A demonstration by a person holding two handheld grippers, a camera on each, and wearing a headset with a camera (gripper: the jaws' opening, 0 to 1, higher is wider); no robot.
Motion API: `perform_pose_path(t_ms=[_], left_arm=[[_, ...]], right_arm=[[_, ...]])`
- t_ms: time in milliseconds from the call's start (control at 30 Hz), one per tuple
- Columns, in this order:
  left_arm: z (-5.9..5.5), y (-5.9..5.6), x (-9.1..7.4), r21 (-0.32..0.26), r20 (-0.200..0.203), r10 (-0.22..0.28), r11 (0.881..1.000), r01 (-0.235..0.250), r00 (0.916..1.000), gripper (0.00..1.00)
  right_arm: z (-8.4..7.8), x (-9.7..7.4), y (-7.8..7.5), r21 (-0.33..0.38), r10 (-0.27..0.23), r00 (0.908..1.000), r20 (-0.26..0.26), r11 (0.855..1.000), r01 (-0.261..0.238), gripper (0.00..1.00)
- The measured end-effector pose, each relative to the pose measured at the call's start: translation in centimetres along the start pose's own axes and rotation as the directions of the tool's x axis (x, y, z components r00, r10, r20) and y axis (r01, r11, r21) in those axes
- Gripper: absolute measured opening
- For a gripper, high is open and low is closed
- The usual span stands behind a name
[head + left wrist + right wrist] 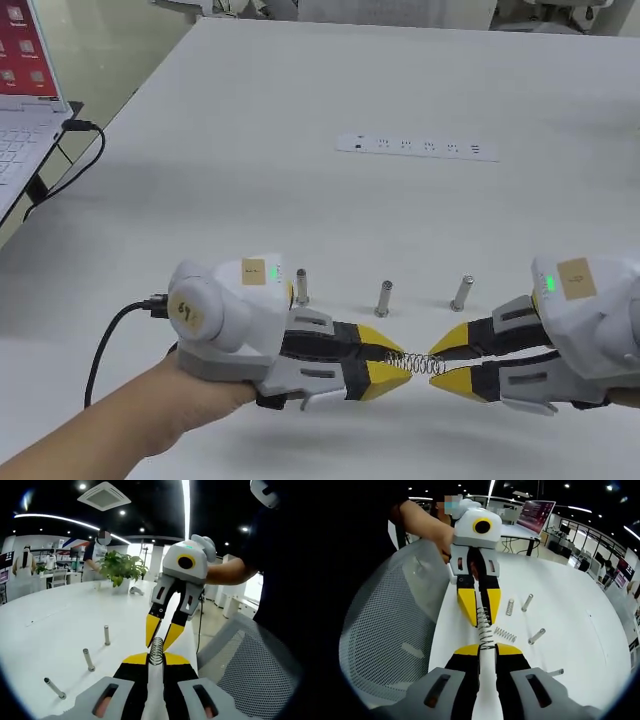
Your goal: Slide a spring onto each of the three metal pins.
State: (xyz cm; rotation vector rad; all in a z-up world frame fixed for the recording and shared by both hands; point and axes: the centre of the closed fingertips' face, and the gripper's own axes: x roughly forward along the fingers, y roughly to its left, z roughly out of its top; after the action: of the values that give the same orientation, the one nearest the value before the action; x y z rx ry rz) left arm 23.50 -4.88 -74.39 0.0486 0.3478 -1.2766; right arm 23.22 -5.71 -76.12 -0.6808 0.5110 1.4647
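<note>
Metal spring is pinched at both ends, left claw clamped on one end and right claw on the other, just above the desk. We'd release one claw, tip the free end over a pin and lower it straight down. Two spare springs lie loose on the desk. Beyond stand the three pins, upright and all looking bare.
</note>
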Motion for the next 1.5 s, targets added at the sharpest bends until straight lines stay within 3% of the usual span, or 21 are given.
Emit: perform_pose_path(t_ms=[467,900,1000,1233,1500], left_arm=[[-0.2,0.3,0.0,-0.008,-0.007,-0.001,1.0,0.001,1.0,0.02],[-0.8,0.4,0.0,0.014,-0.033,0.0,1.0,0.001,0.9995,0.02],[-1.0,0.4,0.0,0.015,-0.04,0.001,1.0,0.0,0.9992,0.02],[-1.2,0.3,0.2,0.022,-0.051,0.0,1.0,0.001,0.9987,0.02],[-1.0,0.0,0.6,0.02,-0.044,-0.011,1.0,0.012,0.999,0.02]], right_arm=[[0.1,-0.4,-0.7,0.003,0.0,0.9997,0.025,1.0,0.0,0.08],[1.9,-1.0,-0.4,-0.005,0.009,0.9974,0.072,1.0,-0.009,0.08],[2.9,-1.2,-0.2,0.038,0.018,0.9912,0.131,0.999,-0.023,0.09],[3.5,-1.1,-0.2,0.028,0.016,0.9888,0.149,0.999,-0.02,0.08],[5.4,-1.0,-0.3,0.038,0.004,0.9713,0.238,0.999,-0.013,0.08]])
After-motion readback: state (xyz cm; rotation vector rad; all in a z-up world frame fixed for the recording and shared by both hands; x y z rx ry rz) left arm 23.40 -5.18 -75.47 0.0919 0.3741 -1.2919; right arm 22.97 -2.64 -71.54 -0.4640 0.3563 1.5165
